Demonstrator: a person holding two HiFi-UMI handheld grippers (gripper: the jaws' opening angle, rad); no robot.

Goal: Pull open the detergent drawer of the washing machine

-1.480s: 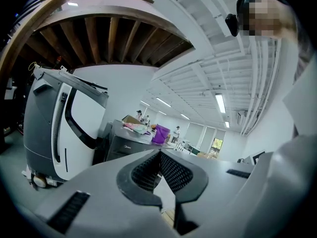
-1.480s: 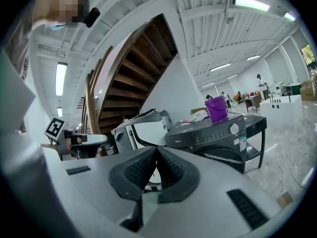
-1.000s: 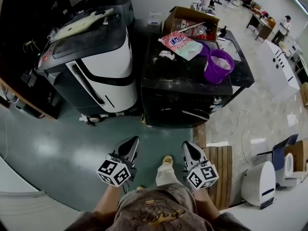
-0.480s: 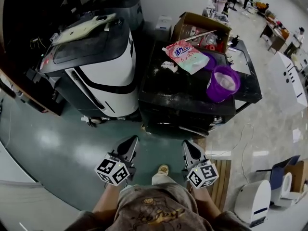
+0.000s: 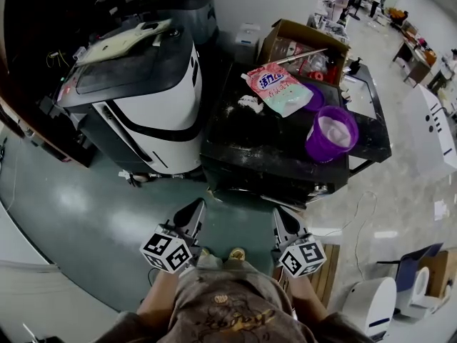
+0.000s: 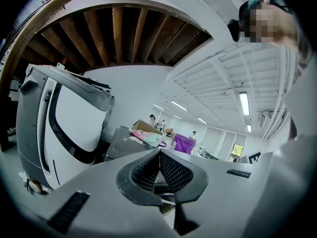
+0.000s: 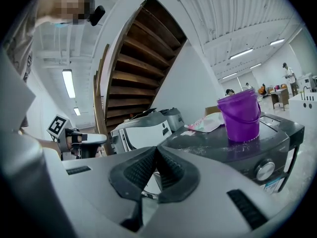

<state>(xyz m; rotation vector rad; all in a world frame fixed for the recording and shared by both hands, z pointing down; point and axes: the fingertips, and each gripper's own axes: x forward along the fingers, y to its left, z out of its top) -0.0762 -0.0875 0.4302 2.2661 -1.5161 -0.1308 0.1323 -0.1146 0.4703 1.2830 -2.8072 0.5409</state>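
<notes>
Black washing machine (image 5: 275,145), matt top dusted with spilled white powder (image 5: 250,104), standing ahead of both grippers and apart from them. Its dark front panel shows a round metal dial (image 7: 265,170) in the right gripper view, but the detergent drawer cannot be picked out there. On the top lies a soft pink-and-green detergent pouch (image 5: 278,88) with large red characters too small to read. Beside it stands a purple plastic bucket (image 5: 330,133) holding something pale and whitish. Behind them is an open cardboard box (image 5: 303,43), its contents unclear. To the left is a glossy white-and-black appliance (image 5: 153,106) with a rounded shell. The left gripper (image 5: 194,211) and the right gripper (image 5: 280,219) each carry a cube of black-and-white square markers. Both point towards the machine's front, ribbed black pads pressed together with nothing between them. A slatted wooden board (image 5: 331,266) lies on the floor at the right.
</notes>
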